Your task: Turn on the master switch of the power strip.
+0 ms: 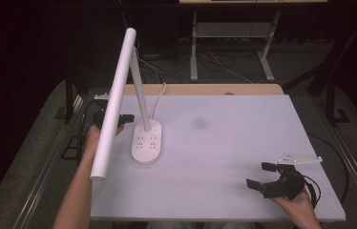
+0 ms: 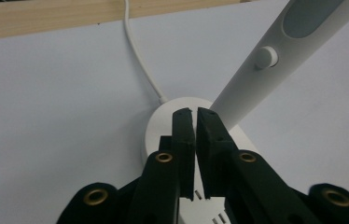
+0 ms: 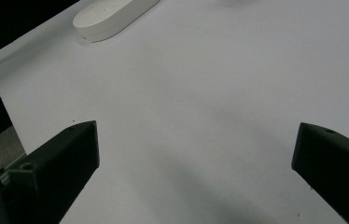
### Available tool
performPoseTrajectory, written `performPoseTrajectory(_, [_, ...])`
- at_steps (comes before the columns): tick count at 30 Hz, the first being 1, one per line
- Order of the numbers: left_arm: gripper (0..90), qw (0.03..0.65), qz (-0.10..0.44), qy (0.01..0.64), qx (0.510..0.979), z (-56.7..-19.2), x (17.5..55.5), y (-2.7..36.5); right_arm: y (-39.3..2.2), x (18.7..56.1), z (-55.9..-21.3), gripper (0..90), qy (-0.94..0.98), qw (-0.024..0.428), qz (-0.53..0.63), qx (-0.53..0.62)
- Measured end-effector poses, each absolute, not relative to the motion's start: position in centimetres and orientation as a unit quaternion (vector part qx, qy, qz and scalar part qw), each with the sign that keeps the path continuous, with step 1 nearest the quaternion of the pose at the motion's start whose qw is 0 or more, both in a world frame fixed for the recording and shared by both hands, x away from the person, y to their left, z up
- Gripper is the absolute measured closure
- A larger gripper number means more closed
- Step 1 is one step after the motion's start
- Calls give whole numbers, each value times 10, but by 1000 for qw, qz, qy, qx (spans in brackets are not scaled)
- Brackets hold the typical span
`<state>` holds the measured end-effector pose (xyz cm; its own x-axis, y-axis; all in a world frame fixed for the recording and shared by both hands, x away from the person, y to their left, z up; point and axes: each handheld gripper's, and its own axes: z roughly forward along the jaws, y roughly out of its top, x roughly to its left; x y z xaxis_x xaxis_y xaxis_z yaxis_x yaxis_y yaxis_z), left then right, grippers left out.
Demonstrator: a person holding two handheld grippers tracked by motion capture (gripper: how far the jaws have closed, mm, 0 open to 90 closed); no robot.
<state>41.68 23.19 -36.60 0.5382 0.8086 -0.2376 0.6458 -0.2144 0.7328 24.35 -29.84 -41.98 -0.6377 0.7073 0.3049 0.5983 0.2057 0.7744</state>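
Observation:
A white desk lamp stands at the left of the white tabletop (image 1: 243, 124). Its oval base (image 1: 147, 143) carries button marks, a slanted stem (image 1: 141, 93) rises from it, and a long tube head (image 1: 113, 102) reaches toward the near left. My left gripper (image 1: 129, 118) is just left of the base, partly hidden behind the tube. In the left gripper view that gripper (image 2: 195, 116) is shut with nothing between its jaws, tips over the base (image 2: 161, 123) close to the stem (image 2: 252, 84). My right gripper (image 1: 257, 175) rests open at the near right, holding nothing.
The lamp's white cable (image 1: 160, 98) runs from the base to the table's far wooden edge (image 1: 205, 89). In the right gripper view the wide-open gripper (image 3: 196, 140) faces bare tabletop, with the lamp base (image 3: 112, 16) far off. Desk legs and cables lie on the floor beyond.

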Motion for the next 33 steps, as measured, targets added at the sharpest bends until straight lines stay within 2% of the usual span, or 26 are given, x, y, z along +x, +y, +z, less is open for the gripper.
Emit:
performPoseTrajectory(3, [898,410,95,472,775,-370,419,231,-298,244,-420,1,775,59,468,421])
performPoseTrajectory(33, [899,394,75,477,782,-398,430,216,-299,244,-421,1,777,59,465,421])
